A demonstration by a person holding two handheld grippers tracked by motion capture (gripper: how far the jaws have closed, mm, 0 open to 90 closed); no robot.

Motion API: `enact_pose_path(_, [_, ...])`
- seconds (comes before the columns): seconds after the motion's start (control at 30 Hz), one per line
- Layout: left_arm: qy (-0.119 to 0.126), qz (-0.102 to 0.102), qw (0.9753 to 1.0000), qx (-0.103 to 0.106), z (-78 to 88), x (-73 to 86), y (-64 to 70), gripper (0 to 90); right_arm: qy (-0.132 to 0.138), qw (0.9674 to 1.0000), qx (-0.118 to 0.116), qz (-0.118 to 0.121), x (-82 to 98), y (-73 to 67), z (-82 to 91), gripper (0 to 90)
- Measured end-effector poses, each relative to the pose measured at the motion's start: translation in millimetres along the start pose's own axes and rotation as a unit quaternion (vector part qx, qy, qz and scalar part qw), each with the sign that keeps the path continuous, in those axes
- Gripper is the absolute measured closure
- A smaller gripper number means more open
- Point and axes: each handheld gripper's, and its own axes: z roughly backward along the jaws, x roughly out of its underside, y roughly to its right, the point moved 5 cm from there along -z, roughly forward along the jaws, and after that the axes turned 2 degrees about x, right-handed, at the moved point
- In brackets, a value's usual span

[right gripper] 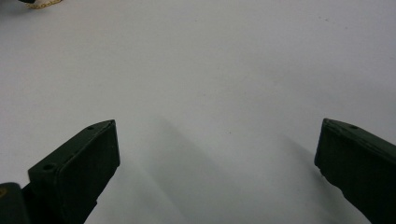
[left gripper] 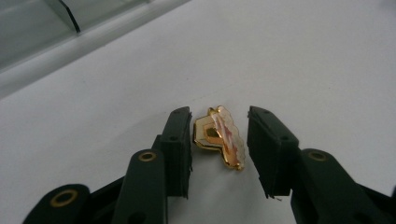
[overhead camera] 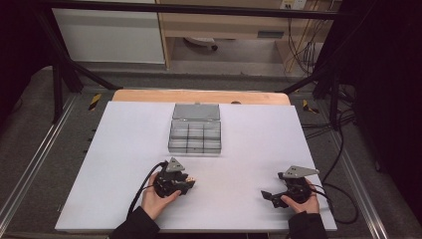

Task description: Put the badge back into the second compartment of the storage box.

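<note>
**Inspector:** Near the front edge of the white board (overhead camera: pixel 124 149), on the person's side of the clear compartment box (overhead camera: pixel 195 135), the left gripper (left gripper: pixel 218 135) is sitting low over a small gold clasp (left gripper: pixel 218 136). The clasp is lying on the board between the two black pads. The near pad looks just beside it or barely touching; the far pad is standing apart, so nothing is being pinched yet.

**Assessor:** And the right gripper (overhead camera: pixel 268 195)?

**Inspector:** It is resting to the right of the box and nearer the person, jaws spread wide over bare board, holding nothing.

**Assessor:** Risks from here?

**Inspector:** In my judgement, the clasp is lying tilted, with an uneven scalloped edge facing one pad. If the pads are meeting it off-centre, it could be skidding sideways across the smooth board or flipping out of the grip. A shallow bite on so small a piece could also be letting it drop on the way to the box.
</note>
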Motion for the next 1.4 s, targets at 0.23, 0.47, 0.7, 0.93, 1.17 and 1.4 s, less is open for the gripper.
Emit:
enact_pose_path(0.23, [0.002,-0.001,1.0000,-0.008,-1.4,1.1,0.7,64.5,0.001,1.0000,0.000,-0.001,-0.1,0.0,0.2,0.5])
enact_pose_path(0.47, [0.007,0.005,0.9999,-0.011,0.0,0.9,1.0,68.4,0.001,1.0000,0.001,-0.001,-0.1,0.0,0.2,0.5])
enact_pose_path(0.7, [0.014,0.005,0.9998,-0.010,2.2,0.1,1.8,72.3,0.000,1.0000,0.000,0.000,-0.1,0.1,0.2,0.5])
enact_pose_path(0.93, [0.018,0.007,0.9998,-0.007,3.7,-0.6,2.6,76.6,-0.001,1.0000,0.000,0.000,-0.1,0.0,0.0,0.5])
enact_pose_path(1.17, [0.022,0.007,0.9997,0.012,3.8,-1.6,7.1,84.5,-0.001,1.0000,0.000,0.000,-0.1,0.1,-0.2,0.5])
enact_pose_path(1.4, [0.027,0.003,0.9995,0.018,4.2,-2.3,9.8,86.9,-0.001,1.0000,0.000,0.001,-0.1,0.1,-0.2,0.5])
